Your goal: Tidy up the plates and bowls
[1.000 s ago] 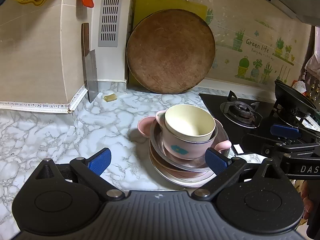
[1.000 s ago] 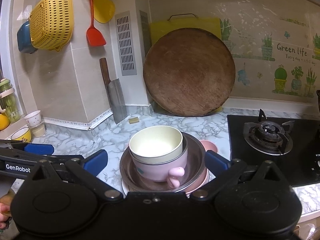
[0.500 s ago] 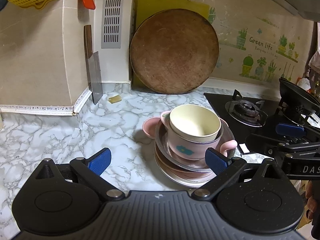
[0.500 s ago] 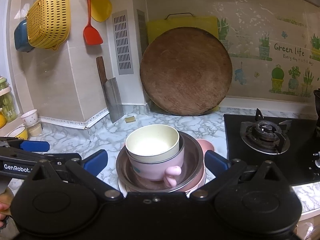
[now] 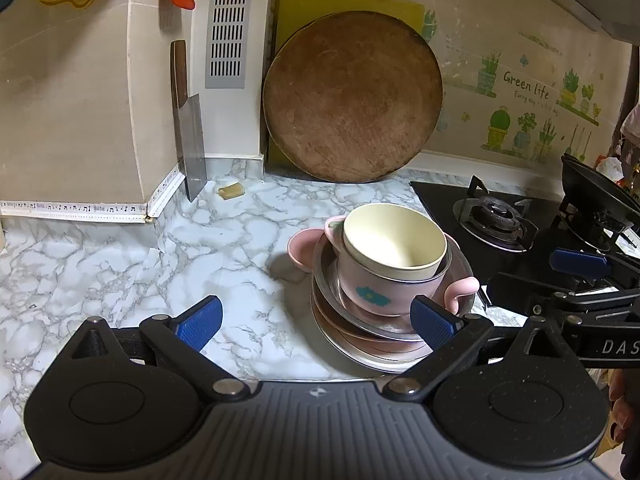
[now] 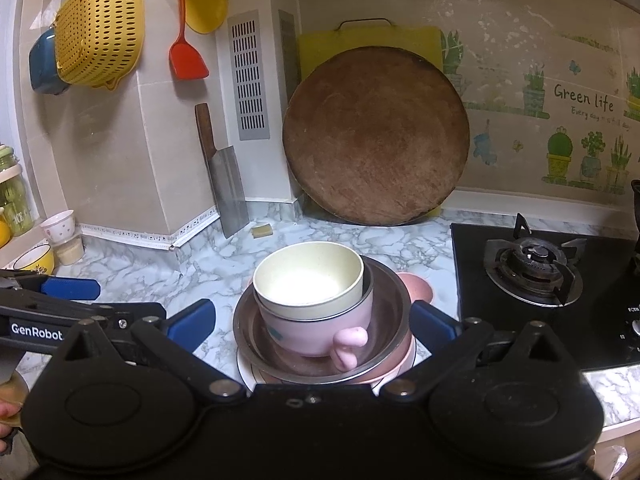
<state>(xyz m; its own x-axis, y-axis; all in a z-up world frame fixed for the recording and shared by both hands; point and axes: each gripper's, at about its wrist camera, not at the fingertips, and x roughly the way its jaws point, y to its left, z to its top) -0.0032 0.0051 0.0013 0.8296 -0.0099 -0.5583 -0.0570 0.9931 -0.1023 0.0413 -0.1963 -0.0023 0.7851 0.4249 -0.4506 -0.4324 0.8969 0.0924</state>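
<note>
A cream bowl [image 5: 394, 240] [image 6: 308, 280] sits tilted inside a pink two-handled bowl [image 5: 372, 288] [image 6: 304, 332] with a blue flower. Both rest in a steel bowl [image 5: 458, 276] [image 6: 394, 304] on stacked pink and white plates [image 5: 360, 354] [image 6: 248, 364] on the marble counter [image 5: 120, 264]. A pink dish [image 5: 300, 248] [image 6: 416, 286] pokes out behind the stack. My left gripper [image 5: 316, 322] is open, low and just left of the stack. My right gripper [image 6: 312, 322] is open, with the stack between its fingers. Neither holds anything.
A round wooden board [image 5: 352, 96] and a cleaver [image 5: 192, 152] lean on the back wall. A gas stove [image 5: 492, 216] with a black pan [image 5: 600, 192] lies right of the stack. Small cups [image 6: 60, 224] and a yellow bowl [image 6: 36, 258] stand far left.
Both wrist views have drifted slightly, and the left gripper has edged to the left of the stack. The stack has not moved. Both grippers stay open.
</note>
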